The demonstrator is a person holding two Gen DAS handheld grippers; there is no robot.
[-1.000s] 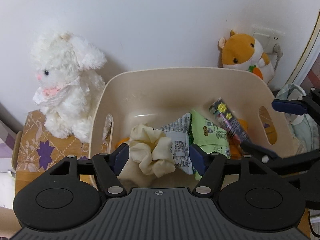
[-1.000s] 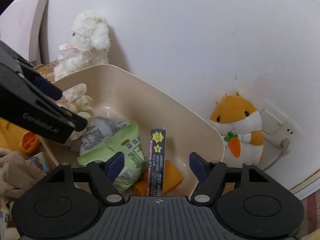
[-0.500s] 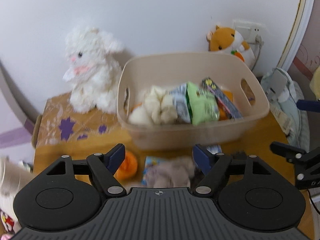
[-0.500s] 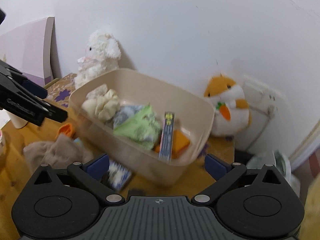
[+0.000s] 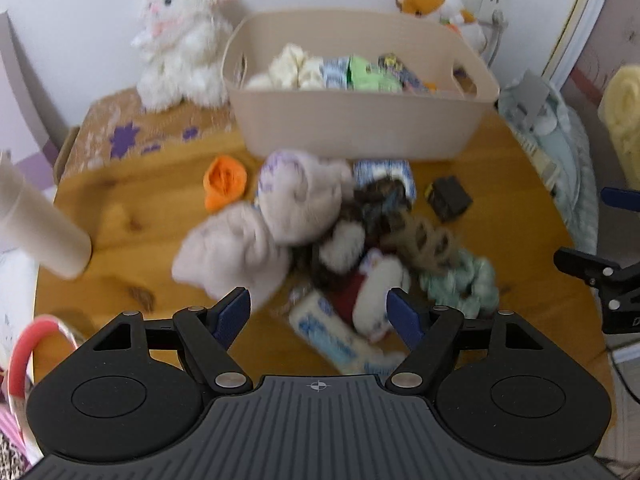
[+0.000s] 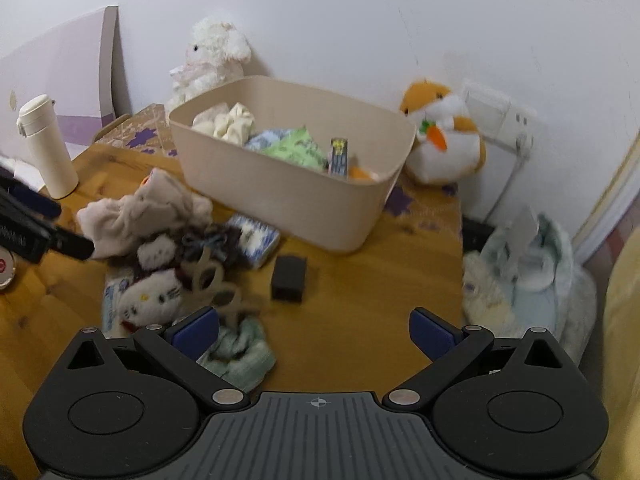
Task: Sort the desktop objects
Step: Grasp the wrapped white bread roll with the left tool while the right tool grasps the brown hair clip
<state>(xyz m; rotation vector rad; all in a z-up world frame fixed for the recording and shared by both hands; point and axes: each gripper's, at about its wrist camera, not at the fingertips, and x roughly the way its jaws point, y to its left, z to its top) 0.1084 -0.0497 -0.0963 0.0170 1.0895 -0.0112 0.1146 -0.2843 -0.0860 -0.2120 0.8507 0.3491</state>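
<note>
L gripper point(image 5: 319, 310) wide open, empty, above clutter pile; white plush toy point(image 5: 374, 300) & tissue pack point(image 5: 336, 340) below, between its fingers. R gripper point(image 6: 315, 330) jaws just opened to full spread, empty; green scrunchie point(image 6: 240, 350) beside its L finger, beige bin point(image 6: 288, 196) well ahead.

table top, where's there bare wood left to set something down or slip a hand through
Bare table lies right of the black box, running to the table's right edge below the beige bin. A smaller patch sits between the cream bottle and the grey cloth. The pile around the cat plush is crowded.
</note>
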